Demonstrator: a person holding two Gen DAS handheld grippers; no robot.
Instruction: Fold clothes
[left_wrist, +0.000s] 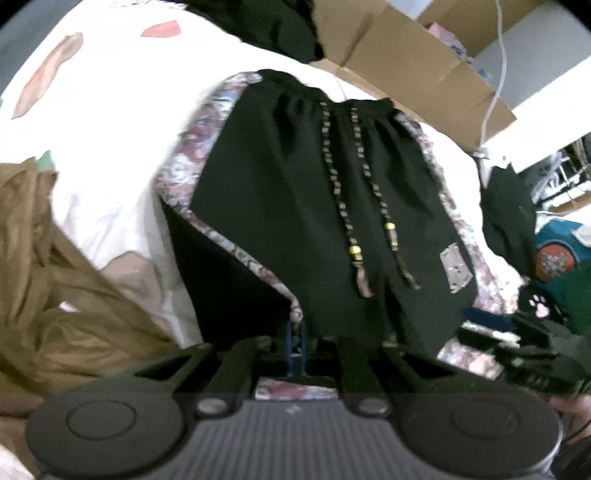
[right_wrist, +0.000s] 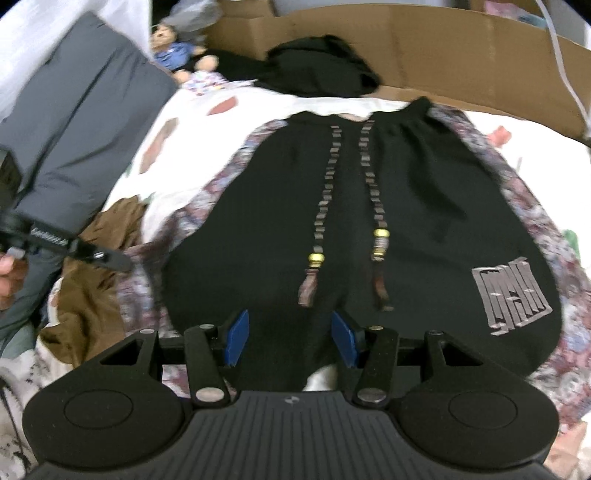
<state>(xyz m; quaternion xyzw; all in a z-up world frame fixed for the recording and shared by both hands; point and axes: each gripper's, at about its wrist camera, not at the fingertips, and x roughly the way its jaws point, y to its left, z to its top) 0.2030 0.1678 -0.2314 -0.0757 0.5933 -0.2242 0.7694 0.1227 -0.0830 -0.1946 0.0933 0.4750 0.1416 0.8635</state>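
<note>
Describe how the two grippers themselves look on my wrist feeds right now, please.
Both are matte black. Each body has a ribbed grey-black centre plate flanked by two round discs, with angular black linkage bars joined by silver pivot pins. The right gripper carries blue pads on its fingers; the left gripper shows the same blue. No cables or sleeves visible.

Around the black shorts (right_wrist: 369, 221) bare white bedsheet (right_wrist: 173, 184) is lying open toward the grey pillow (right_wrist: 81, 122), while a crumpled brown garment (right_wrist: 96, 295) is crowding their near-left hem, a black garment (right_wrist: 321, 70) and cardboard box (right_wrist: 461, 51) are blocking beyond the waistband.
</note>
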